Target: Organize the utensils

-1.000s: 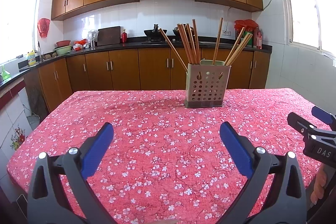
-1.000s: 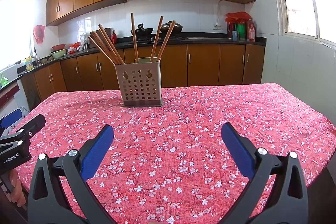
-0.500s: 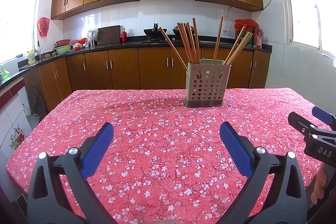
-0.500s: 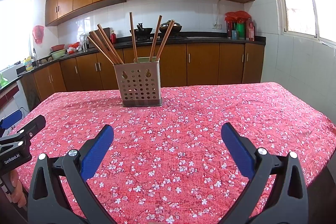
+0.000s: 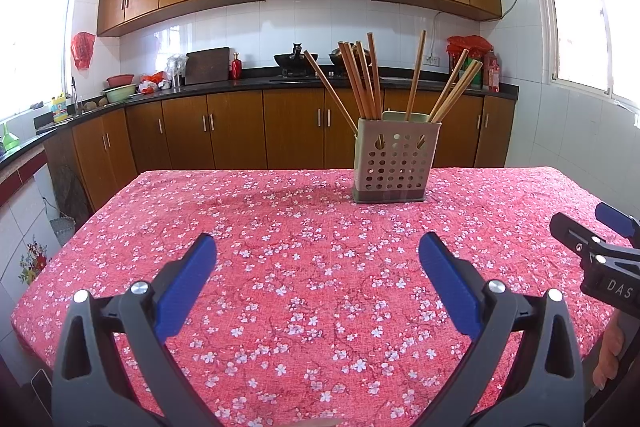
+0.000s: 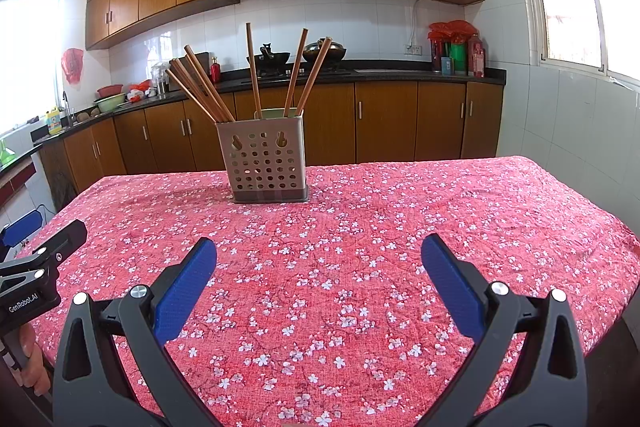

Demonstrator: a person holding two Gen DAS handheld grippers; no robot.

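1. Red floral tablecloth point(image 5: 304, 267) bare except for the perforated utensil holder point(image 5: 392, 163), upright, far side of cloth, holding wooden chopsticks point(image 5: 360, 79) splayed at mixed angles.
2. Left gripper point(image 5: 316, 259) short of the holder, jaws spread wide, empty.
3. Right gripper point(image 6: 318, 259) likewise short of the holder, wide open, empty.
4. Judgement: no loose utensils visible; step is either start or finish, cannot tell which.
5. If chopsticks need straightening, next move calls for reaching forward over the holder's rim.
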